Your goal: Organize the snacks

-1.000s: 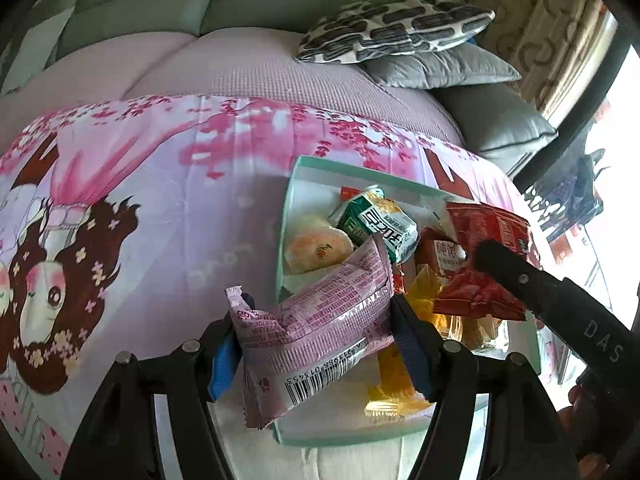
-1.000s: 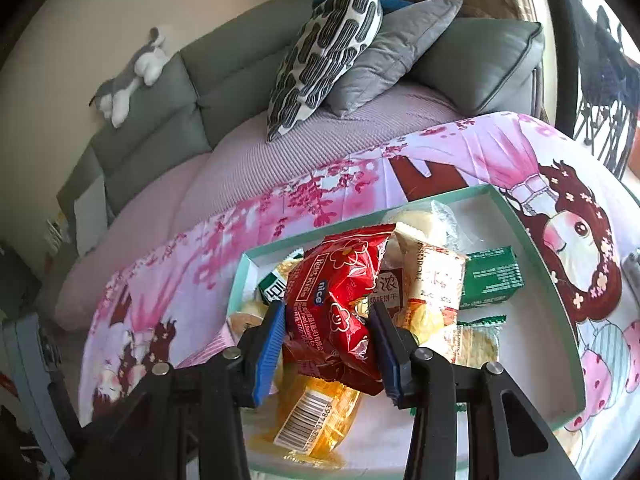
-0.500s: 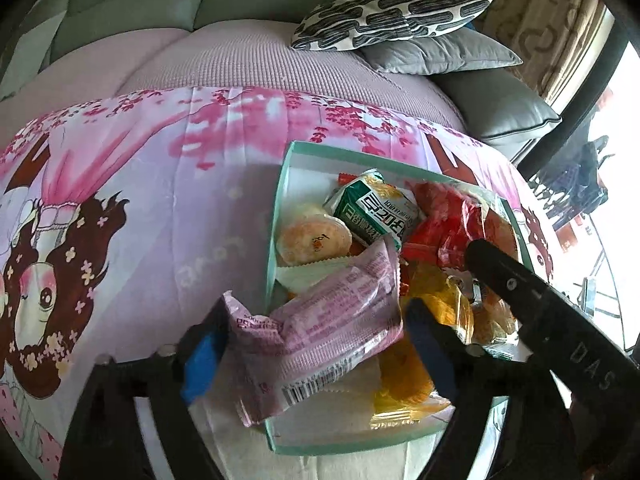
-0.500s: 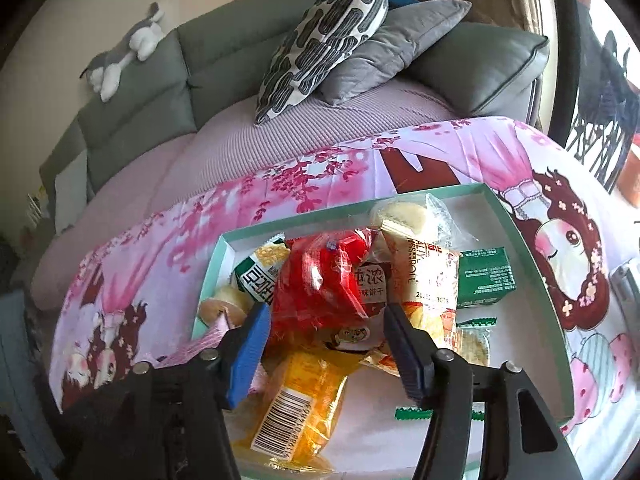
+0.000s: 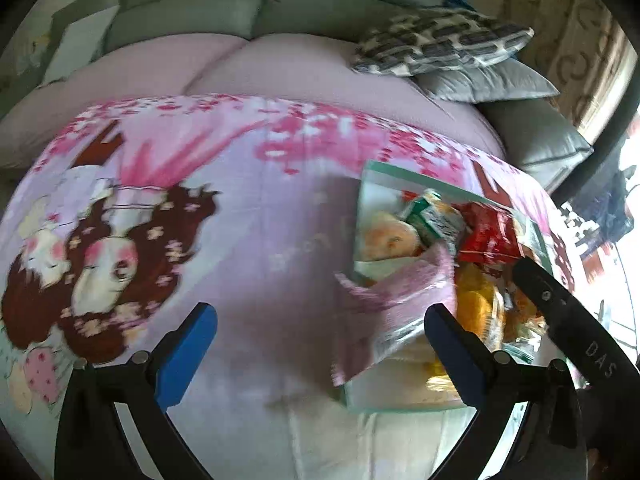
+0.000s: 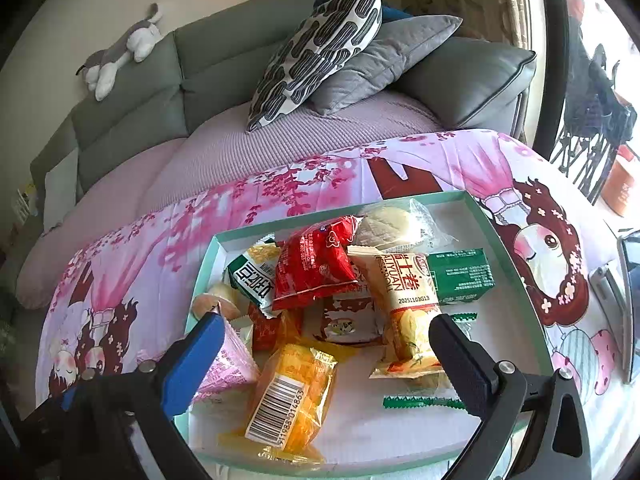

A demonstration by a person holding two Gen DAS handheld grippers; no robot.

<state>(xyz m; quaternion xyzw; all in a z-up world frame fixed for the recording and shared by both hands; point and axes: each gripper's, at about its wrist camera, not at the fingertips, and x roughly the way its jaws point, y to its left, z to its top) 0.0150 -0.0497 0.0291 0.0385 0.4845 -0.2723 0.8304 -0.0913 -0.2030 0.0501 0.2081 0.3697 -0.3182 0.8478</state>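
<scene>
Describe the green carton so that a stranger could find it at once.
Find the teal tray on the pink cloth. The green carton lies at its right side, beside the cream roll pack. It is the only plain box among soft wrappers.

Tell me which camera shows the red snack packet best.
The right wrist view: the red snack packet lies sharp and almost whole on the pile in the green tray. The left wrist view shows it blurred, partly behind other snacks.
</scene>
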